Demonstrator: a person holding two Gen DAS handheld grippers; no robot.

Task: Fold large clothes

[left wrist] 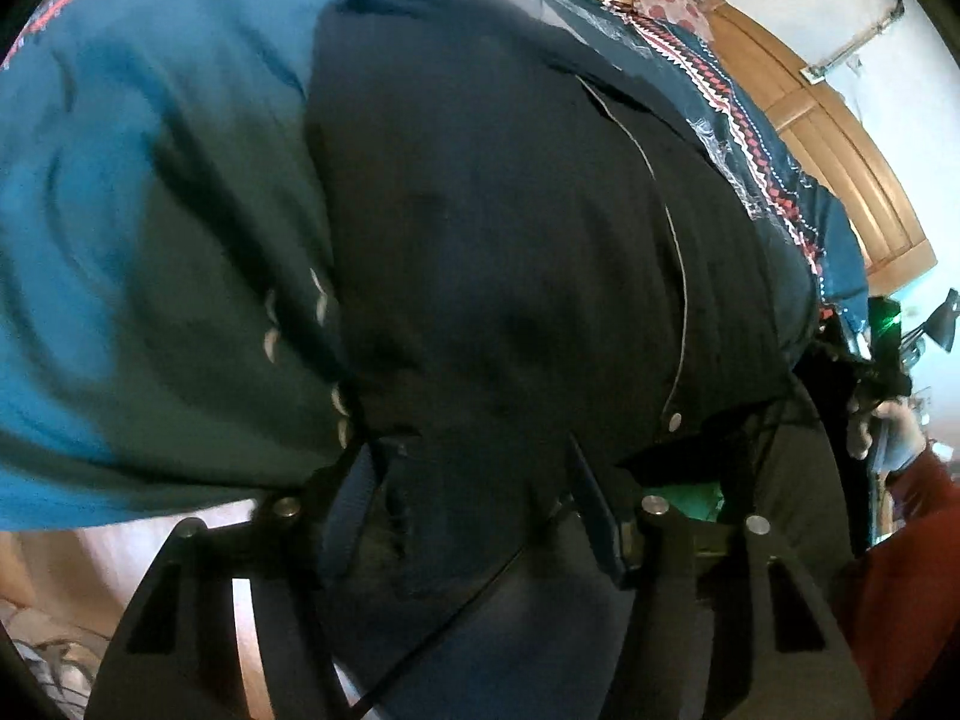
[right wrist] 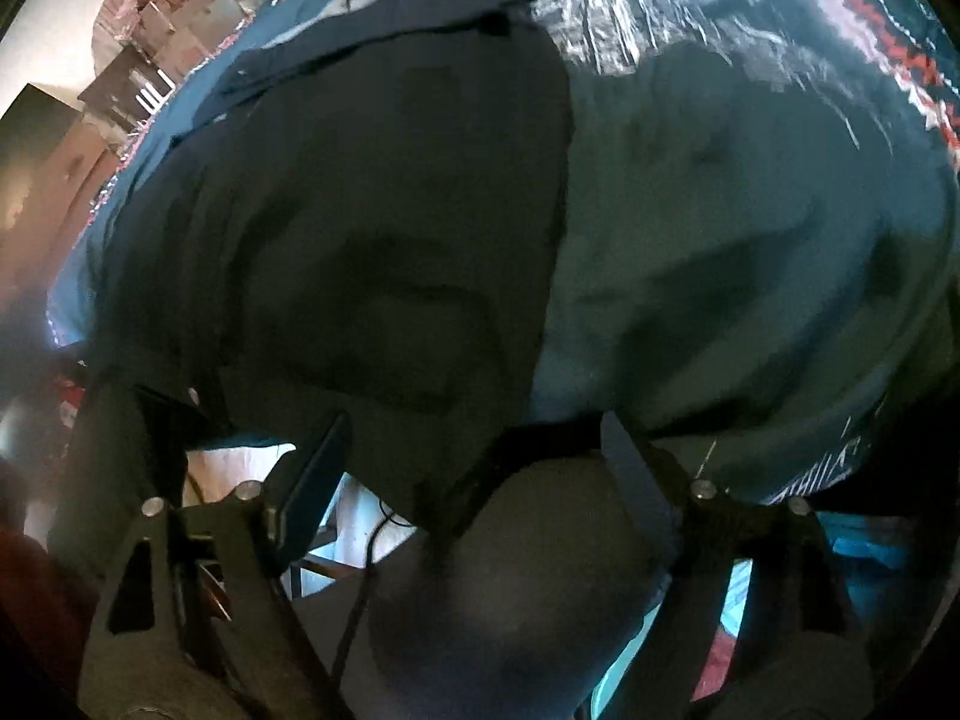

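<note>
Gripping the near hem of the dark garment (left wrist: 498, 228) on the blue bedspread (left wrist: 150, 180), my left gripper (left wrist: 474, 492) and right gripper (right wrist: 468, 468) must next lift it together.

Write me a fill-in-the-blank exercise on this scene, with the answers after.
1. The dark garment lies on a bedspread coloured ____.
2. The left gripper has ____ between its fingers.
3. The bedspread's patterned border is red and ____.
4. In the left view, the person's sleeve is ____.

Answers: teal; garment; white; red
</note>
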